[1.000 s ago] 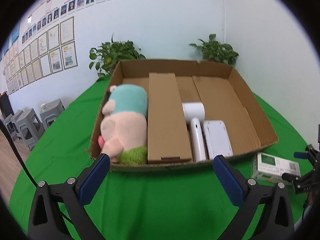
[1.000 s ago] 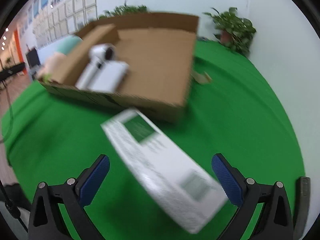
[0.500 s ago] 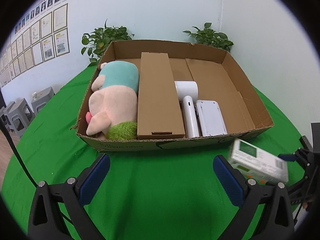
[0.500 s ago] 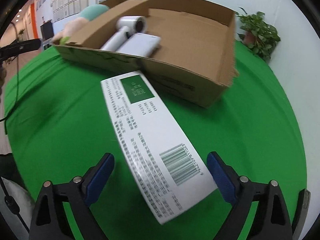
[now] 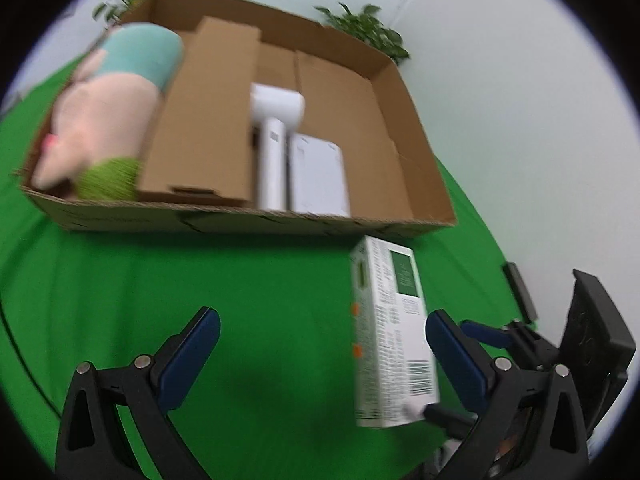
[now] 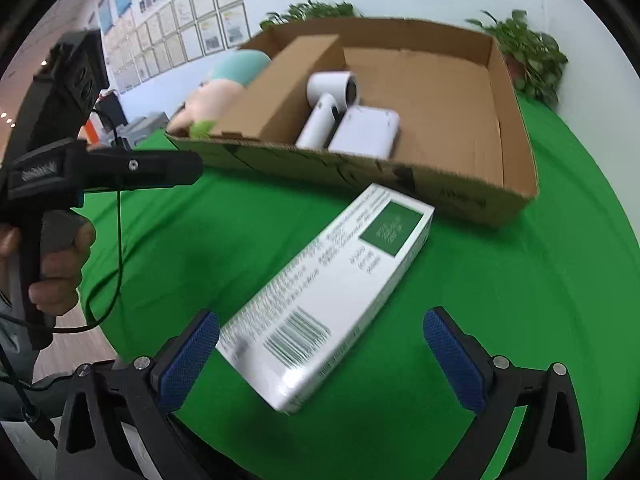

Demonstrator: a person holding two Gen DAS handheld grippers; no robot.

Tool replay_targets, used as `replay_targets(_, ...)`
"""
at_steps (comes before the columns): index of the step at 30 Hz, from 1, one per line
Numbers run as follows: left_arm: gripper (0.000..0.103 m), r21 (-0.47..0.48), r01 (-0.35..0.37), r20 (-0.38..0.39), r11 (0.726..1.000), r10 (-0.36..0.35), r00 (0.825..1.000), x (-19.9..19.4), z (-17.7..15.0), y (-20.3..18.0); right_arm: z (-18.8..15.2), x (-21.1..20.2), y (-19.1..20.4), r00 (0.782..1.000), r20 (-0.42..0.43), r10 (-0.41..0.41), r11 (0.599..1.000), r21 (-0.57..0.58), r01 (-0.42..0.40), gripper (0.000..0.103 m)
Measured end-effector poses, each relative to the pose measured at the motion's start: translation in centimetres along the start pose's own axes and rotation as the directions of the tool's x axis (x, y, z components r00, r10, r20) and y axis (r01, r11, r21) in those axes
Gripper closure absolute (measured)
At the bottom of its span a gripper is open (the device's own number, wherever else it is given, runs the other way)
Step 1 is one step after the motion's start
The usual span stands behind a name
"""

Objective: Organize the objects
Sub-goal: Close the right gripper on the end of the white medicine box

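A long white box with a green label lies on the green cloth in front of the cardboard box; it also shows in the left wrist view. My right gripper is open, its fingers astride the near end of the white box, left pad touching or nearly touching its corner. My left gripper is open and empty, left of the white box. The cardboard box holds a plush toy, a brown carton, a white hair dryer and a white flat case.
The round table has a green cloth. Potted plants stand behind the cardboard box against the wall. The left gripper's handle and the hand on it show at the left of the right wrist view. A dark object lies at the table's right edge.
The white box has turned and come down onto the cloth, now lengthwise toward the cardboard box. The right jaws stand wider around it. The left gripper moved closer and right, beside the white box.
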State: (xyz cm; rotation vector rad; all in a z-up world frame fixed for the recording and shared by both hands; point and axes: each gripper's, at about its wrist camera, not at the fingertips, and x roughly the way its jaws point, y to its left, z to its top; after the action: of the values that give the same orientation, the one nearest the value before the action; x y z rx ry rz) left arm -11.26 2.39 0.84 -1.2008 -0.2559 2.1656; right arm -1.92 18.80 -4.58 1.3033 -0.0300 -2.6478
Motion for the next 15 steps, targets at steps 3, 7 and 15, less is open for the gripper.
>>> replay_targets(3, 0.001, -0.007, 0.096, -0.064, 0.995, -0.096, 0.993, 2.3, -0.1, -1.0, -0.7, 0.5, 0.8, 1.0, -0.002, -0.001, 0.997, 0.081, 0.001, 0.0)
replay_targets(7, 0.002, -0.033, 0.187, -0.154, 0.982, -0.19, 0.97, 5.2, 0.0, -1.9, -0.9, 0.8, 1.3, 1.0, -0.004, -0.025, 0.982, 0.188, 0.025, 0.0)
replay_targets(15, 0.013, -0.109, 0.288, -0.274, 0.952, -0.307, 0.911, 8.9, -0.5, -2.3, -1.4, 1.9, 1.1, 1.0, -0.026, -0.017, 0.962, 0.274, 0.023, 0.0)
